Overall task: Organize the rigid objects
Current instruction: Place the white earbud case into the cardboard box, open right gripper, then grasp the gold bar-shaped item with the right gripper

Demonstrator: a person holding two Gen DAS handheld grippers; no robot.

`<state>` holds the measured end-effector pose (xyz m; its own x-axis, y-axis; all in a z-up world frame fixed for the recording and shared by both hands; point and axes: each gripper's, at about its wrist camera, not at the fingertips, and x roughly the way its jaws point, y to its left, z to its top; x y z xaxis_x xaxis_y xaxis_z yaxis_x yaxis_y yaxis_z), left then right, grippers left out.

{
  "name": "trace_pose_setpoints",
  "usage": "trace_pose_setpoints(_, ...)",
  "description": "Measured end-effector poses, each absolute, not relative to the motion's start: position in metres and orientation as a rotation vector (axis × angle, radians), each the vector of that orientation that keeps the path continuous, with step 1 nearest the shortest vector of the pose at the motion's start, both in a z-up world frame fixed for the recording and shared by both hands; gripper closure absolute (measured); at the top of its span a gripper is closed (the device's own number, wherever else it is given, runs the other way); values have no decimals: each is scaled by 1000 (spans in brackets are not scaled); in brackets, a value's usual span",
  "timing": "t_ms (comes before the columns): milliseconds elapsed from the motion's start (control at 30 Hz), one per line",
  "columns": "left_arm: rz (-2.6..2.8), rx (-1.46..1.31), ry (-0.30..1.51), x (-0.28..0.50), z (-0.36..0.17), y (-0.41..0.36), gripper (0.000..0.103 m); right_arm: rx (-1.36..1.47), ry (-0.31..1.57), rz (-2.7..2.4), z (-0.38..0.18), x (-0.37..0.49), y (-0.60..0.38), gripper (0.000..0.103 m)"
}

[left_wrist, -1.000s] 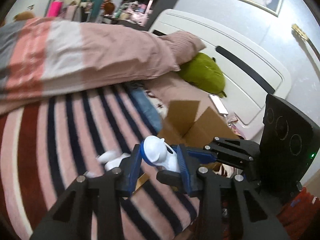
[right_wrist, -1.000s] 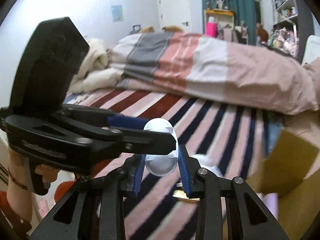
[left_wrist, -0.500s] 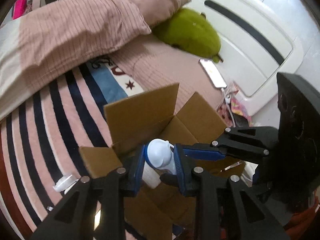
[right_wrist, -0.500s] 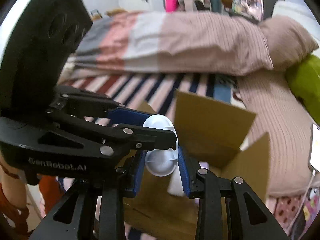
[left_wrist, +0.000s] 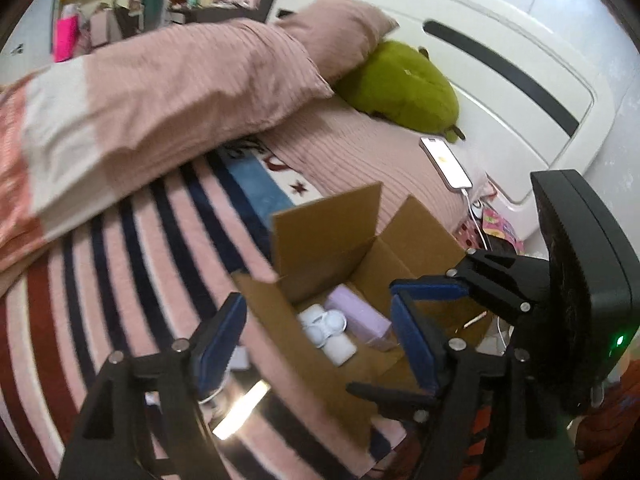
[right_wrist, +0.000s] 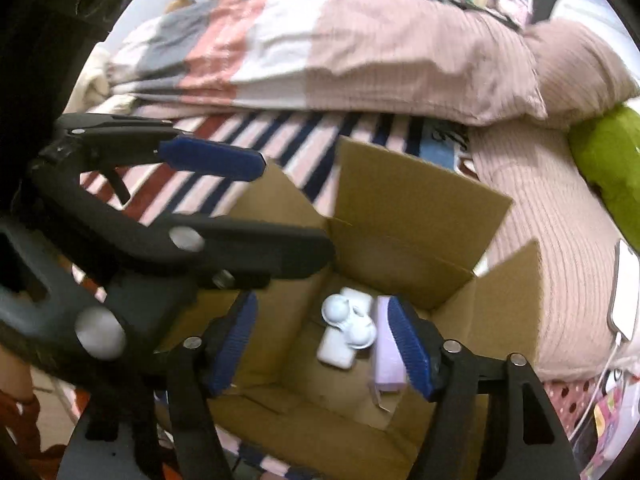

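The white toy (right_wrist: 350, 322) lies inside the cardboard box (right_wrist: 416, 200) beside a lilac block (right_wrist: 386, 352). Your left claw (left_wrist: 316, 344) and right claw (right_wrist: 324, 344) gape wide, empty; lift straight up, clearing the flaps.

Both wrist views look steeply down from close above into the open cardboard box (left_wrist: 332, 236) (right_wrist: 416, 216) on the striped bed. The left view faces the headboard (left_wrist: 472, 40); the right view angles toward the duvet (right_wrist: 360, 48). Each catches the other hand-held gripper beside it.
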<state>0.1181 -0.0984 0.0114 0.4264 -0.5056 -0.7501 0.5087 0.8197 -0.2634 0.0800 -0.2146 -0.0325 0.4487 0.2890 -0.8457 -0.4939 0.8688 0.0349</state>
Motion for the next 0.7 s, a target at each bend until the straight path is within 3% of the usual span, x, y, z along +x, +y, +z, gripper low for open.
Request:
trace_pose_setpoints(100,-572,-30,889,101,19,-57,25,-254,947,513,-19,64,-192,24)
trace_pose_setpoints(367,-408,-95,800,55,3,49,23,-211,782,732,-6,13,-107,24)
trace_pose_setpoints(700,-343,-184,814,17,-66,107,23,-254,918,627,-121,-4,-52,24)
